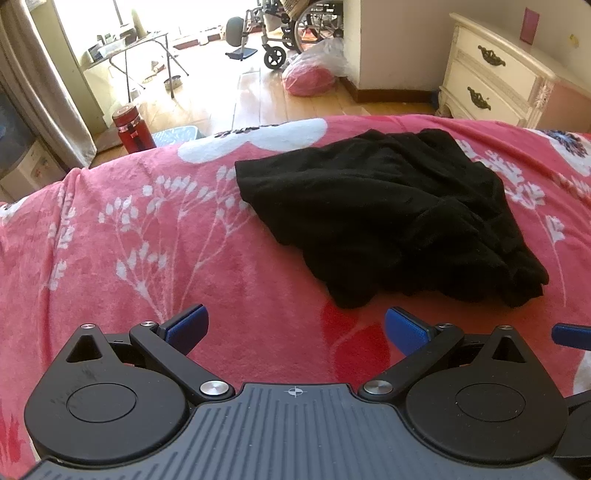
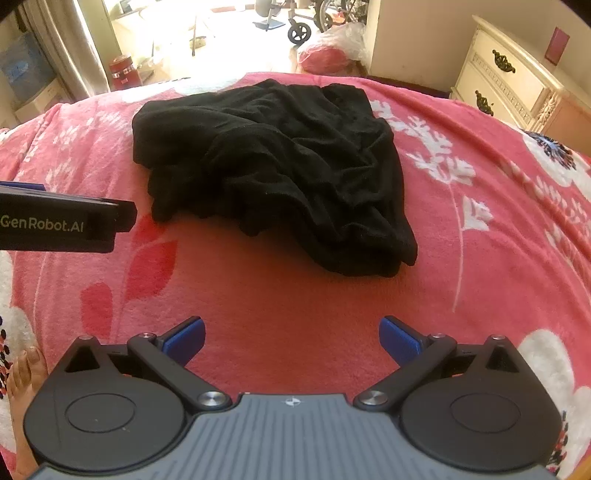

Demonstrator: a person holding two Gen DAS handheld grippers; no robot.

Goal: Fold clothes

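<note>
A crumpled black garment [image 1: 391, 218] lies in a loose heap on a pink floral blanket [image 1: 147, 240]. In the left wrist view my left gripper [image 1: 295, 325] hovers open just short of the garment's near edge, nothing between its blue pads. In the right wrist view the same black garment [image 2: 277, 166] lies ahead and slightly left, and my right gripper [image 2: 291, 334] stands open over bare blanket [image 2: 480, 240], well short of the cloth. The left gripper's side [image 2: 62, 221] juts in at that view's left edge. A blue fingertip of the right gripper [image 1: 570, 334] shows at the left wrist view's right edge.
Beyond the bed are a wooden floor, a red bottle [image 1: 133, 127], a folding table [image 1: 129, 48], a wheelchair [image 1: 295, 29] and a bagged red bundle [image 1: 314, 74]. A cream drawer unit [image 1: 495, 74] stands at the right. A person's bare foot [image 2: 26, 373] rests at the lower left.
</note>
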